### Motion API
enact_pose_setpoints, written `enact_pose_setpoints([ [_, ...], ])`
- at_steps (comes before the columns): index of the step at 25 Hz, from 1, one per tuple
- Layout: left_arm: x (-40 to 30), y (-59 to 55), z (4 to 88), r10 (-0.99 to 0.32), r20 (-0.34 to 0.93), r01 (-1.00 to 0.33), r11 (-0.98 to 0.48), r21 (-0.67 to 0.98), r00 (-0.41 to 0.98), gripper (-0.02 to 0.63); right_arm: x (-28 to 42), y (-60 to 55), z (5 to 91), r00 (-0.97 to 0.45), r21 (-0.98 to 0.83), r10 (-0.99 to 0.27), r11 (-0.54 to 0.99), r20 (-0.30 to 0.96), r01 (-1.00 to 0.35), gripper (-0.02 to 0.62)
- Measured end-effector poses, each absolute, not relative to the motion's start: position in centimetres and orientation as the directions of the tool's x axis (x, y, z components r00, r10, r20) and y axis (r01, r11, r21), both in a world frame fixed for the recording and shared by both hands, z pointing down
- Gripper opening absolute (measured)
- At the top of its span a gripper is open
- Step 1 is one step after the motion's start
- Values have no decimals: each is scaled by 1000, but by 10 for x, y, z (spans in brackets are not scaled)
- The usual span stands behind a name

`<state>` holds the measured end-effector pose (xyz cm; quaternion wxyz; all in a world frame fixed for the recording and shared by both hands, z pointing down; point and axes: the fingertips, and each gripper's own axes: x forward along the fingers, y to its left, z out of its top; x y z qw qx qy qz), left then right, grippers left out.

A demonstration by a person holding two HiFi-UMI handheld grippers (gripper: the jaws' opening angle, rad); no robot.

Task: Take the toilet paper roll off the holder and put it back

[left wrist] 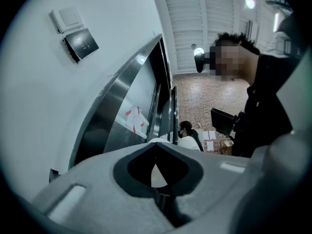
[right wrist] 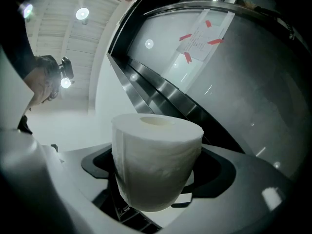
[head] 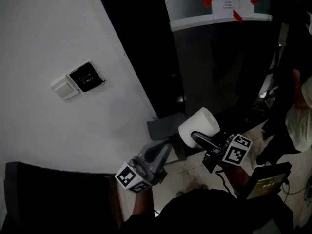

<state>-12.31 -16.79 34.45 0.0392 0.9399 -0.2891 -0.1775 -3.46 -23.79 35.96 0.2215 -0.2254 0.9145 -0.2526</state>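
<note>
The white toilet paper roll (head: 202,121) is held up in front of the dark doorway, end-on to the right gripper view, where the roll (right wrist: 156,165) fills the middle. My right gripper (head: 196,134) is shut on it, its jaws standing wide around the roll's sides. A dark grey box-like fitting (head: 165,126) sits low on the wall just left of the roll; I cannot tell whether it is the holder. My left gripper (head: 163,151) hovers beside that fitting, shut with nothing in it; its grey jaws meet in the left gripper view (left wrist: 157,172).
A white wall at the left carries a black panel (head: 87,77) and a white switch (head: 62,88). Behind the roll is a dark glossy door with a taped paper notice (head: 229,1). A person (head: 300,116) stands at the right, near a dark screen (head: 265,179).
</note>
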Motion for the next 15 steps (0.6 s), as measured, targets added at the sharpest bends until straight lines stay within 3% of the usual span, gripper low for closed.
enact_pose_setpoints([
  [9, -125, -165, 343, -561, -316, -530, -827, 186, 765, 0, 0, -267, 376, -733, -627, -618, 698, -286, -344, 465],
  [15, -129, -160, 341, -568, -313, -534, -823, 195, 761, 0, 34, -310, 446, -608, -853, -742, 484, -283, -194, 465],
])
